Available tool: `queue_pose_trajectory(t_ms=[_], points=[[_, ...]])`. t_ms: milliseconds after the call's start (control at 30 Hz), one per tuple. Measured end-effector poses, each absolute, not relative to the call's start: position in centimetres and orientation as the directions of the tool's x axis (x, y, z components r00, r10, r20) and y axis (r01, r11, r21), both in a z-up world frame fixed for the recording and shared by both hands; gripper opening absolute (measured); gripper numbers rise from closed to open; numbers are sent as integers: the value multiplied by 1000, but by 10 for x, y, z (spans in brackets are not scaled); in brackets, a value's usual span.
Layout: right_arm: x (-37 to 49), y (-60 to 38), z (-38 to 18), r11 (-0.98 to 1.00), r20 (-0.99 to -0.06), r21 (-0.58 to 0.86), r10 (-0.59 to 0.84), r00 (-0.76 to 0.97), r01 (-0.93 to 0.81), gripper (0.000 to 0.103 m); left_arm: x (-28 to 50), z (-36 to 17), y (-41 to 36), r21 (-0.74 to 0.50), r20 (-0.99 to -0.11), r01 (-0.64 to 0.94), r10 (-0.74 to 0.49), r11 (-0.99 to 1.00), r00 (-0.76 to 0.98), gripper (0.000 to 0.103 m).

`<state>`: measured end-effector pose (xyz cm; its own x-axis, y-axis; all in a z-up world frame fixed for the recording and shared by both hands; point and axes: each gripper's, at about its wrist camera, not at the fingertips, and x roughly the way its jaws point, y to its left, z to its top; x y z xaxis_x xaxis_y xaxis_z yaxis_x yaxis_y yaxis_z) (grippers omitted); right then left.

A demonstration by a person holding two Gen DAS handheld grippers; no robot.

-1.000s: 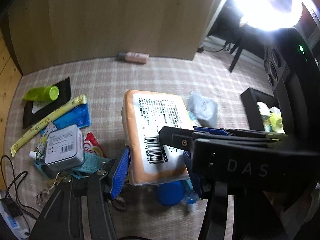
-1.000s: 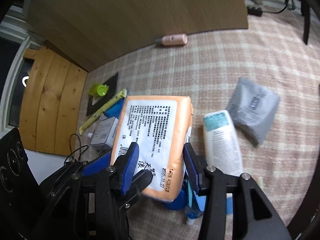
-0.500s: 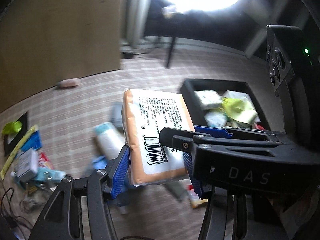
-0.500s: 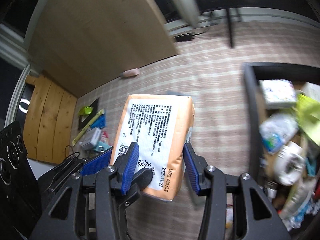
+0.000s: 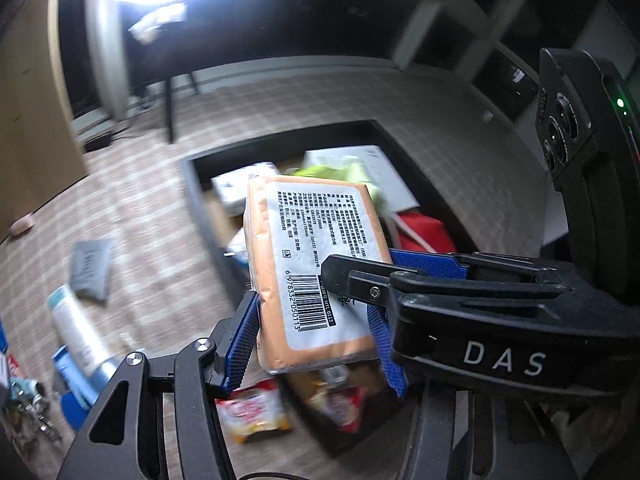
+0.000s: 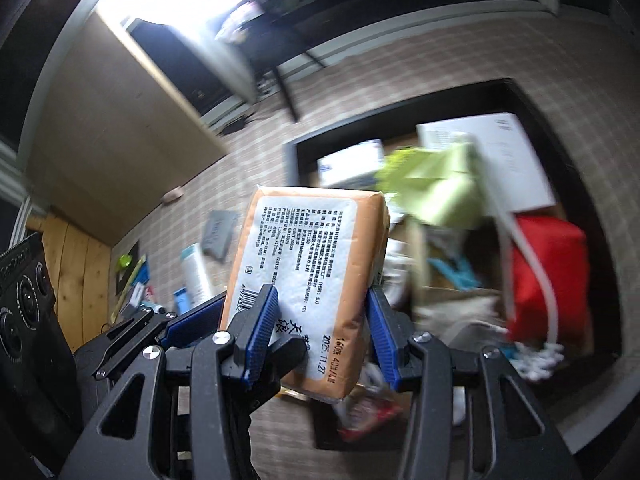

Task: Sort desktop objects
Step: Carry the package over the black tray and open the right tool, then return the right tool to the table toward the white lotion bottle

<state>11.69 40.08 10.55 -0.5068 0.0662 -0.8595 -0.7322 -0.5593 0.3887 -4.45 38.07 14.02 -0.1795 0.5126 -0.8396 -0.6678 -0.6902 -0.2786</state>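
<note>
The orange pack (image 5: 316,272) is clamped by both the left tool (image 5: 316,336) and the right tool (image 6: 320,332) above the black bin (image 6: 600,216), so release inside is judged next.

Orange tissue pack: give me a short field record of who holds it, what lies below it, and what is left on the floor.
held item: orange tissue pack, white label facing the cameras
left gripper: shut on the pack
right gripper: shut on the pack
below the pack: black bin, already holding a red bag and a green packet
on the floor: grey pouch, white tube
image quality: motion blur
</note>
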Motion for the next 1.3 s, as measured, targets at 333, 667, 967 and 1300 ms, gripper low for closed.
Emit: queue_pose_trajectory(t_ms=[333, 667, 967, 1300], points=[[194, 430, 107, -471, -869, 362, 141, -474, -804, 45, -12, 142, 446, -282, -842, -740, 528, -610, -115, 51], [226, 443, 117, -445, -863, 349, 190, -468, -825, 51, 0, 142, 479, -270, -853, -761, 513, -590, -95, 62], [230, 452, 127, -428, -857, 337, 230, -462, -839, 57, -13, 138, 465, -261, -859, -731, 498, -630, -123, 62], [189, 436, 126, -496, -854, 332, 204, -479, -803, 57, -38, 139, 413, -255, -859, -655, 478, -711, -185, 62]])
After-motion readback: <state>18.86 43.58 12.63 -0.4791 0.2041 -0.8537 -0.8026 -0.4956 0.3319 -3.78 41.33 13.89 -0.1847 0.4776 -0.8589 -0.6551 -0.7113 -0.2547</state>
